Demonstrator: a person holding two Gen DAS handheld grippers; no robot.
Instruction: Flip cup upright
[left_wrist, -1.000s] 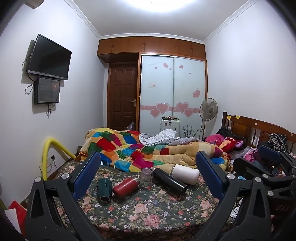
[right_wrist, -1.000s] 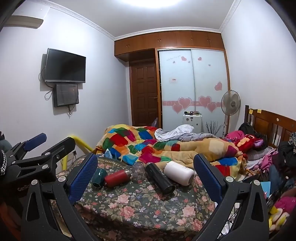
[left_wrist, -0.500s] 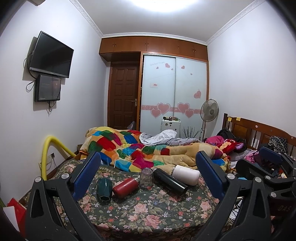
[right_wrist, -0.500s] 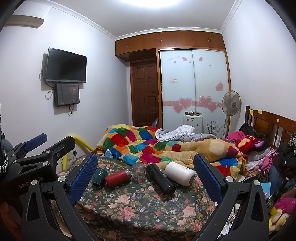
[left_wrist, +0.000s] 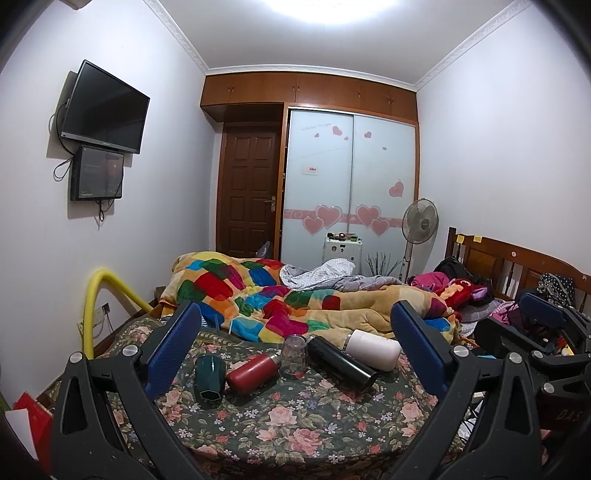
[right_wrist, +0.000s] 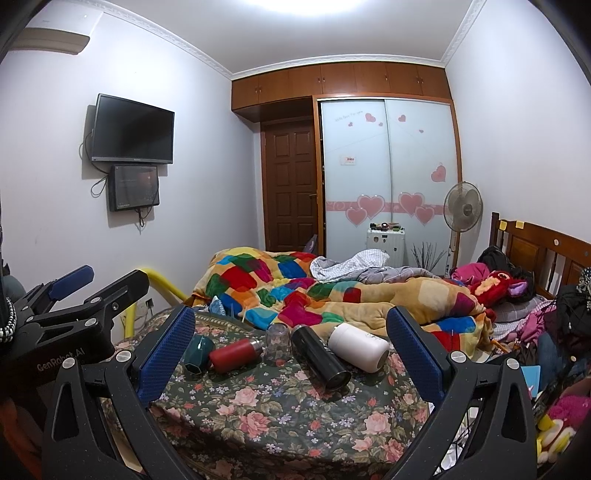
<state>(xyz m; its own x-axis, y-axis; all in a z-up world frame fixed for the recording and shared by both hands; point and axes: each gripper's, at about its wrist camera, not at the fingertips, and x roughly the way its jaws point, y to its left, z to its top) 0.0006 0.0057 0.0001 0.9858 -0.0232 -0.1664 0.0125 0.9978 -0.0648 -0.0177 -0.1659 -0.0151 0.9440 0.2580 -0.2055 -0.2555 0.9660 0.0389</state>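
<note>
Several vessels sit on a floral cloth on the bed. A dark green cup (left_wrist: 209, 377) (right_wrist: 197, 350) lies tipped over at the left. A red bottle (left_wrist: 252, 373) (right_wrist: 235, 355), a black bottle (left_wrist: 341, 363) (right_wrist: 320, 356) and a white bottle (left_wrist: 372, 349) (right_wrist: 359, 346) lie on their sides. A clear glass (left_wrist: 294, 356) (right_wrist: 277, 338) stands mouth down. My left gripper (left_wrist: 295, 354) is open and empty, short of them. My right gripper (right_wrist: 291, 354) is open and empty too.
A patchwork quilt (left_wrist: 266, 295) is bunched behind the vessels. Clothes and toys (right_wrist: 498, 288) pile at the right by a wooden headboard (left_wrist: 517, 262). A yellow tube (left_wrist: 99, 295) arches at the left. The left gripper's body (right_wrist: 74, 306) shows in the right wrist view.
Both grippers have barely shifted; the views tilt very slightly. Nothing on the bed has moved.
</note>
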